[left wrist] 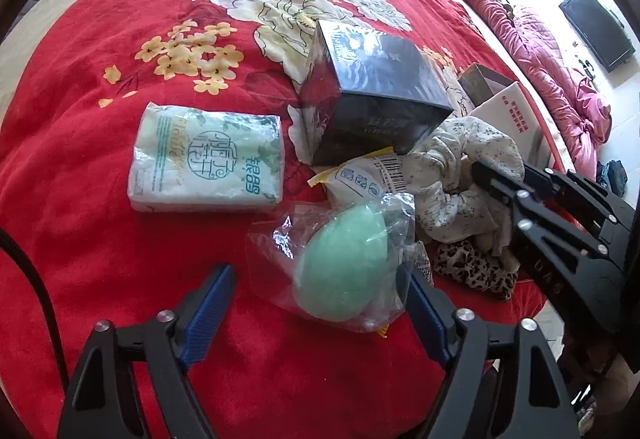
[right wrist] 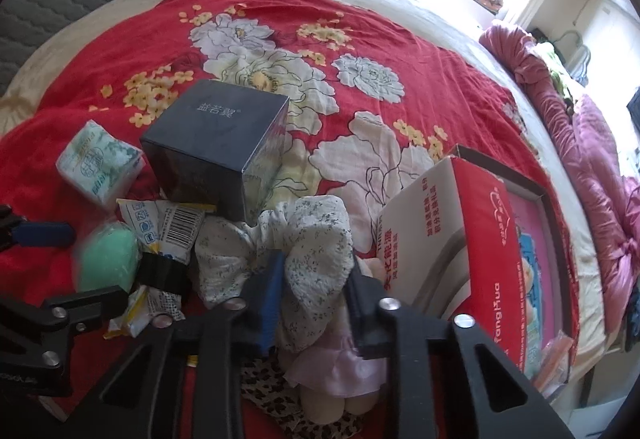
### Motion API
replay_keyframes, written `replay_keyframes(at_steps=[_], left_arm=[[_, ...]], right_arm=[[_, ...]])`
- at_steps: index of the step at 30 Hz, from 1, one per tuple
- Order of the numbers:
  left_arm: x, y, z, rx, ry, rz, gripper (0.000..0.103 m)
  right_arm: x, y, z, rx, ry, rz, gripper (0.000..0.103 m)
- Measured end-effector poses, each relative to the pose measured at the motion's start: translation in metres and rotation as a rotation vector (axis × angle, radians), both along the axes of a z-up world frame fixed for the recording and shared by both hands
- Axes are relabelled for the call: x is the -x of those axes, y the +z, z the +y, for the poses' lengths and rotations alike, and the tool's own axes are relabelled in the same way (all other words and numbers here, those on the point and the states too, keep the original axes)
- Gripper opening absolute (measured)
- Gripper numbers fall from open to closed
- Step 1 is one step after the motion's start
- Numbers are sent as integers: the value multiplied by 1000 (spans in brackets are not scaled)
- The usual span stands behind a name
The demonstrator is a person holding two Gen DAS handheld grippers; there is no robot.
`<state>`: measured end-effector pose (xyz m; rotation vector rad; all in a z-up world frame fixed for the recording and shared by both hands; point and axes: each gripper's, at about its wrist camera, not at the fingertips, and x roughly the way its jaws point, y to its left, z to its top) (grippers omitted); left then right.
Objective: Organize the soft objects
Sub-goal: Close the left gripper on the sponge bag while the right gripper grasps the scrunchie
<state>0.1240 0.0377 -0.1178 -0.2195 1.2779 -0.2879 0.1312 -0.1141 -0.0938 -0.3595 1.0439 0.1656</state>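
The left tongs (left wrist: 318,313) stand wide open with nothing between the blue pads (left wrist: 212,313), and the green sponge (left wrist: 340,267) in its clear bag lies in the gap, nearer the right-hand pad. To take it well, I judge the left tongs should settle lower and close on the sponge's body, not just the loose plastic, which would likely slip. The right tongs (right wrist: 312,287) look half-closed on either side of the floral cloth (right wrist: 308,251), their fingers pressing into its folds; whether the cloth is truly pinched or only straddled I cannot tell. A firm bite low on the bundle would keep it from unrolling when lifted. Under that cloth lie a pink garment (right wrist: 340,367) and a leopard-print piece (left wrist: 472,271). Just past the sponge sits a barcoded packet (left wrist: 372,175), touching the cloth, and to the left, apart from it, a tissue pack (left wrist: 208,159). Behind these stands the dark box (left wrist: 372,95) on the red bed (left wrist: 100,39), and to the right, beside the cloth, the red-and-white carton (right wrist: 452,239), lying open, a likely place for the soft things.
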Motion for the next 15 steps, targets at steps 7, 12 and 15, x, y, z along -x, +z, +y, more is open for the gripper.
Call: replay_keyframes(at_steps=[7, 12, 15], left_arm=[[1, -2, 1, 41, -5, 9, 56], [3, 2, 3, 44, 5, -1, 49], [7, 10, 3, 35, 4, -21, 49]], right_arm=[[7, 17, -15, -82, -18, -15, 9], [12, 24, -23, -134, -37, -13, 7], [16, 30, -29, -174, -45, -16, 7]])
